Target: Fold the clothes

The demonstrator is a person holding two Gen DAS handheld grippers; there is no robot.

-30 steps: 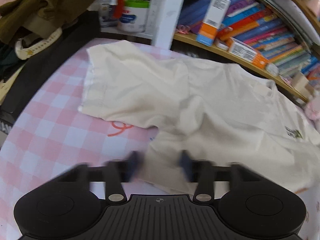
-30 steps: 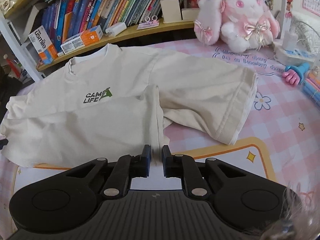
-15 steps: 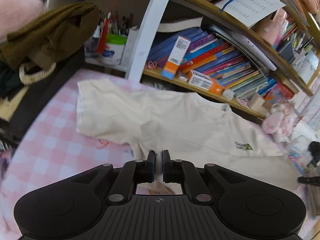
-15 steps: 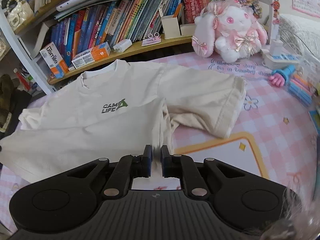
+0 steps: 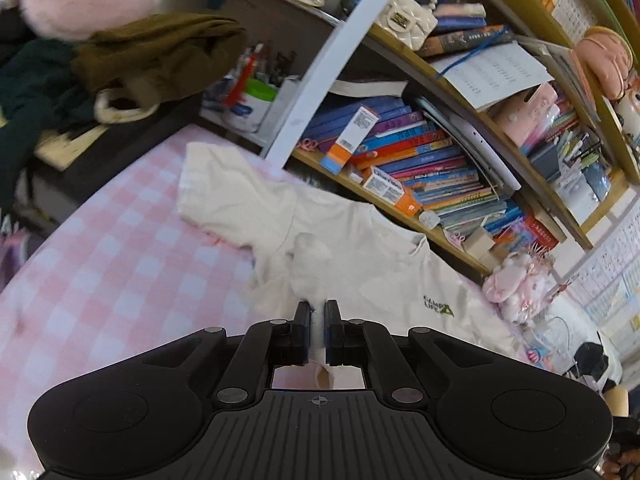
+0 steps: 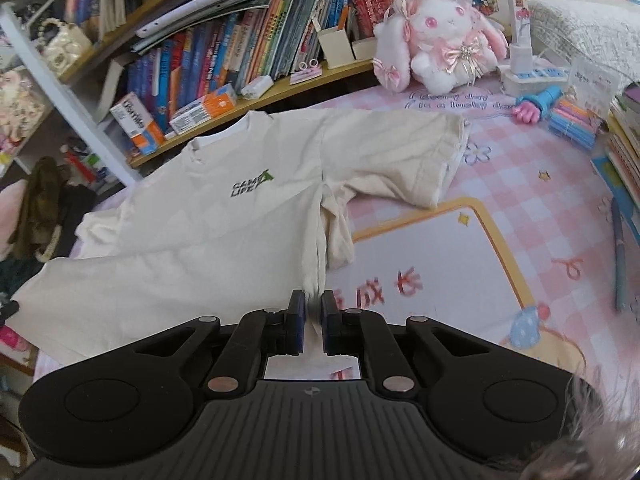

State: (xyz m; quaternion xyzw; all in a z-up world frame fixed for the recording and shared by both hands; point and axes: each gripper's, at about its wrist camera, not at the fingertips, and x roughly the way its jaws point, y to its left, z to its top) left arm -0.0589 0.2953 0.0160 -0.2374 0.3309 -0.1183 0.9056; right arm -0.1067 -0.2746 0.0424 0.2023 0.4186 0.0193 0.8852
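Note:
A cream T-shirt [image 5: 372,256] with a small green chest logo lies front up on the pink checked table, collar towards the bookshelf. My left gripper [image 5: 317,322] is shut on the shirt's bottom hem at one corner, and the cloth rises in a ridge from the table to its pads. In the right wrist view the same T-shirt [image 6: 208,216] spreads to the left, and my right gripper [image 6: 313,312] is shut on the other bottom corner, with the side seam pulled up taut. Both sleeves still rest flat on the table.
A curved bookshelf [image 6: 248,64] full of books runs along the far edge. A pink plush rabbit [image 6: 436,36] and a pen pile [image 6: 576,120] sit at the right. Dark clothes [image 5: 132,56] are heaped at the left. A white mat with a yellow border [image 6: 432,256] lies beside the shirt.
My left gripper went from open over the hem to shut on it. Both grippers have risen and pulled back, lifting the shirt's bottom edge off the table.

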